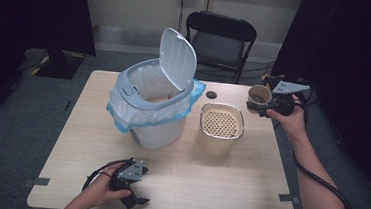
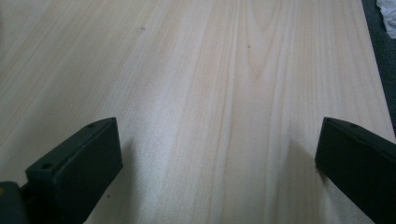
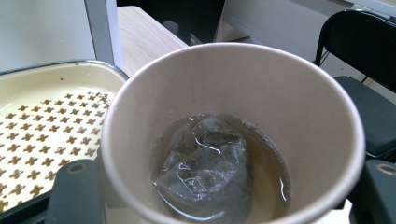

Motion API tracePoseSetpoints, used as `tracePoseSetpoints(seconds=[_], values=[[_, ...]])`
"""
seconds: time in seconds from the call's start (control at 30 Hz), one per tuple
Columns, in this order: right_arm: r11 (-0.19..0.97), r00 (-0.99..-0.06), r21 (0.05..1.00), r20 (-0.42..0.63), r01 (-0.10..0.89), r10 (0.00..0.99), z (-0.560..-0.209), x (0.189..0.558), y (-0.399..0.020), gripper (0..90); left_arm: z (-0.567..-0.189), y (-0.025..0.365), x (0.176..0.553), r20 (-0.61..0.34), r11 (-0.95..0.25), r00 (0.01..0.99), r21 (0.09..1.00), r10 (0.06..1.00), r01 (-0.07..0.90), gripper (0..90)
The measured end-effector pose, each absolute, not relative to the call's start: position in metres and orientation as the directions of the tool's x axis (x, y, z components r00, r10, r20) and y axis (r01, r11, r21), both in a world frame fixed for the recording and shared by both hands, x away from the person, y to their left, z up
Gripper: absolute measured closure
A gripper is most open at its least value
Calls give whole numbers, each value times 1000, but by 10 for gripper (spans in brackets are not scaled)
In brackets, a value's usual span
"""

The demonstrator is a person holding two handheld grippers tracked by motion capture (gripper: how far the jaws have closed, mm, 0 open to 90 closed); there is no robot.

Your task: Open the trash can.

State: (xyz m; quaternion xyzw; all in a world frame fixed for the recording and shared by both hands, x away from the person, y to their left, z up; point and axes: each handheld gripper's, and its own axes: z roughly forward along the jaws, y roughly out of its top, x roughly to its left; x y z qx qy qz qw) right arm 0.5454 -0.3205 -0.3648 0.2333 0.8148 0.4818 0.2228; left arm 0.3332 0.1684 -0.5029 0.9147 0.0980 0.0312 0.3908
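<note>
Pale wood makes up the table (image 1: 227, 188), set in a dim room with one black folding chair (image 1: 220, 39) behind it. Taking the cream strainer bin (image 1: 221, 127) as the landmark: one paper cup (image 1: 259, 98) is held just to its right and slightly behind, lifted clear of the wood, the right gripper (image 1: 259, 108) clamped on its sides with the jaws partly closed against the wall. The right gripper view looks straight into the cup (image 3: 233, 135), where one soaked tea bag (image 3: 205, 170) lies in a shallow pool of brownish tea. The likely step is emptying the cup over the perforated top of the strainer bin (image 3: 42, 135), so it should be kept level until its rim is above the holes, then tipped slowly so the liquid drains and the bag does not drop out early; the grip should stay light enough not to crush the paper. One white lidded bin (image 1: 153, 102), lid up and lined with a bag, stands to the strainer's left. The left gripper (image 1: 134, 193) rests on the table in front and to the left, jaws spread wide with nothing between them. One small dark disc (image 1: 211, 94) lies behind the strainer.
</note>
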Motion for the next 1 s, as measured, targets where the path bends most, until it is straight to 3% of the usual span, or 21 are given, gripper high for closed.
tracePoseSetpoints(seconds=[0.73,1.0], values=[[508,-794,858,-259,72,550,-344,546,-292,260,-503,168,333,-19,-676,979,720,205,156,0],[603,-764,798,-392,-4,513,-341,536,-278,262,-503,169,333,-20,-678,979,718,205,157,0]])
